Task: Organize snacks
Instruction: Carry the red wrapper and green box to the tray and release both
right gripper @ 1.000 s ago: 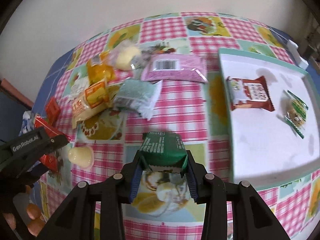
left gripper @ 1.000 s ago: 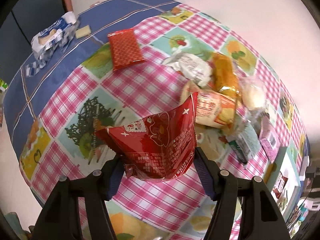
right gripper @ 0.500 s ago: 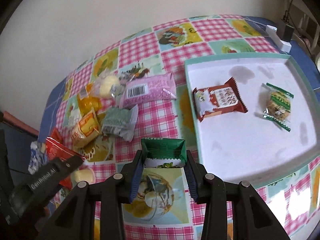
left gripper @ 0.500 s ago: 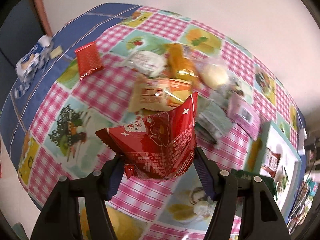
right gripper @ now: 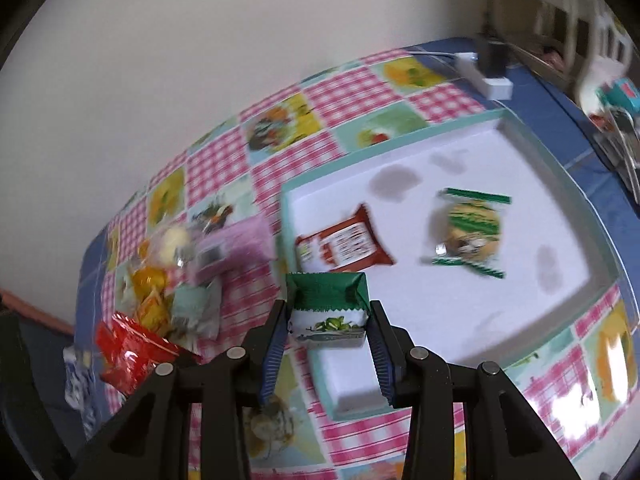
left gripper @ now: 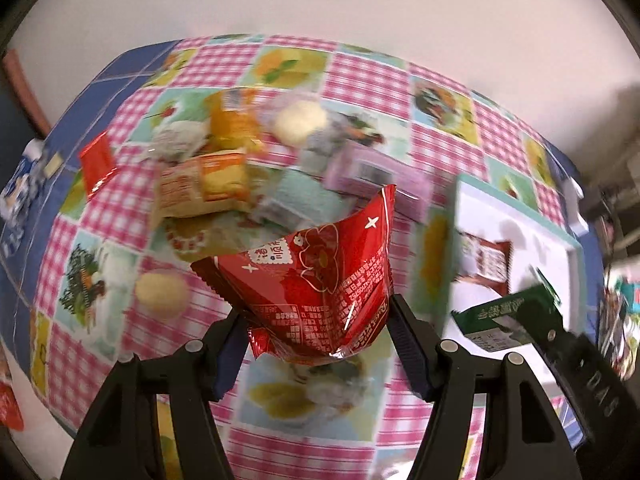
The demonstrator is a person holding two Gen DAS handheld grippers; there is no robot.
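Left wrist view: left gripper jaws clamp a red snack packet above the bench. Right gripper jaws pinch a green packet over the tray corner.

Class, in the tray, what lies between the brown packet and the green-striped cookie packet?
Nothing: in the right wrist view, bare white tray floor separates the brown packet from the cookie packet.

Soft daylight, heavy motion blur, fisheye-warped edges; source unclear.

Black left gripper and right gripper: blue ribbed pads, silver screws
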